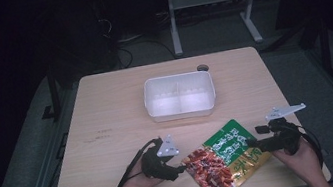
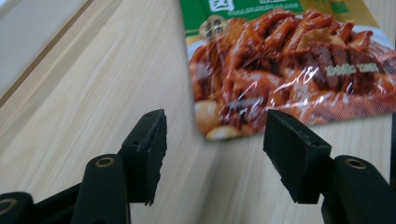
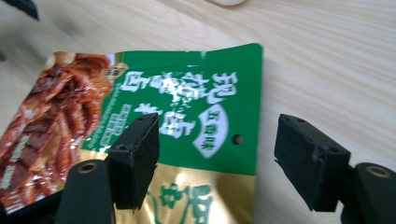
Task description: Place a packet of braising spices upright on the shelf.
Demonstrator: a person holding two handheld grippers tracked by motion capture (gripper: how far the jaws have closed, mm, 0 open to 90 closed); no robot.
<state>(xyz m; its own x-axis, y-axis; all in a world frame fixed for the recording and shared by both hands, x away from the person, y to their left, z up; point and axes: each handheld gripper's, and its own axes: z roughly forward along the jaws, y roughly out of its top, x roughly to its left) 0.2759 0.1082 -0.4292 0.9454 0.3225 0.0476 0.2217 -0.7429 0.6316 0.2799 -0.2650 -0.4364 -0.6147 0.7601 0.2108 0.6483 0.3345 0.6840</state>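
Pale wood-grain covers the worktop [image 1: 106,108] in the high view, and on its near edge lies a glossy snack pouch [image 1: 226,161], green and gold at its far right end and red with a picture of braised meat at its near left end. The pouch lies flat and slanted between the two hands. The left tongs [image 1: 180,168] point right at the pouch's left edge, their tips at or just beside it; whether they touch it cannot be told from here. The right tongs [image 1: 253,146] point left at the pouch's right, gold edge. A white two-compartment tray [image 1: 180,96] sits farther back near the worktop's middle, well apart from the pouch, and a small dark round thing [image 1: 202,67] lies just behind it.

In the left gripper view the left tongs [image 2: 212,140] stand spread, with bare worktop [image 2: 93,93] between them. The pouch's [image 2: 289,70] red corner lies just past the tips, untouched by either pad.

In the right gripper view the right tongs [image 3: 215,158] are spread wide above the pouch's [image 3: 187,93] green and gold end. One finger [image 3: 135,158] hovers over the print and the other over bare worktop [image 3: 327,60] beside the pouch's edge, nothing pinched.
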